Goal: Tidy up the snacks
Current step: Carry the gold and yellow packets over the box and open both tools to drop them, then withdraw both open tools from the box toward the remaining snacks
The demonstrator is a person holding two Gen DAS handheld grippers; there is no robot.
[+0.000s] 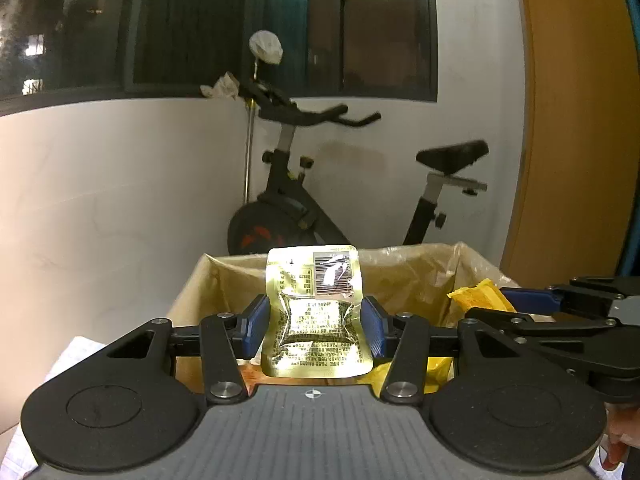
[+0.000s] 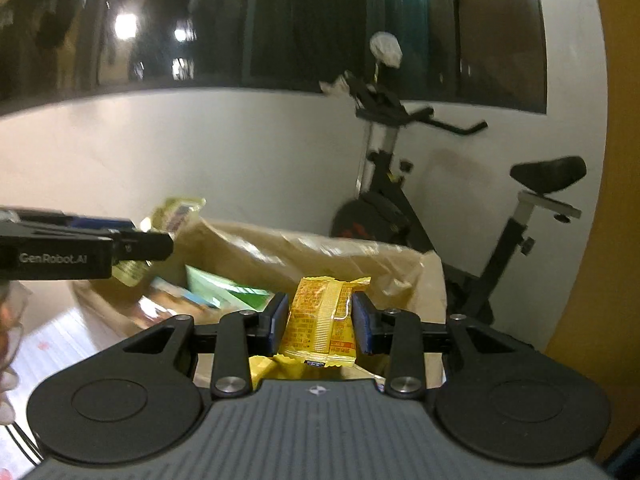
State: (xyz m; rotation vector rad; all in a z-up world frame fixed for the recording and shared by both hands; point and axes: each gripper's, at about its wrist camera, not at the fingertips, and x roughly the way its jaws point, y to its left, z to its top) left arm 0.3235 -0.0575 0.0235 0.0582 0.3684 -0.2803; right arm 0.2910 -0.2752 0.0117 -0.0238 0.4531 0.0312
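Observation:
My left gripper (image 1: 316,326) is shut on a shiny gold snack packet (image 1: 316,312) with a barcode, held upright above the cardboard box (image 1: 192,296). My right gripper (image 2: 320,326) is shut on a yellow snack packet (image 2: 322,320), also held upright over the box (image 2: 434,280). The box is lined with clear plastic and holds several snack packs, among them a green one (image 2: 224,294). The right gripper and its yellow packet (image 1: 480,294) show at the right edge of the left wrist view. The left gripper and its gold packet (image 2: 178,212) show at the left of the right wrist view.
A black exercise bike (image 1: 296,200) stands against the white wall behind the box. An orange-brown panel (image 1: 576,120) rises at the right. A white gridded cloth (image 2: 52,344) lies under the box at the left. Dark windows sit above.

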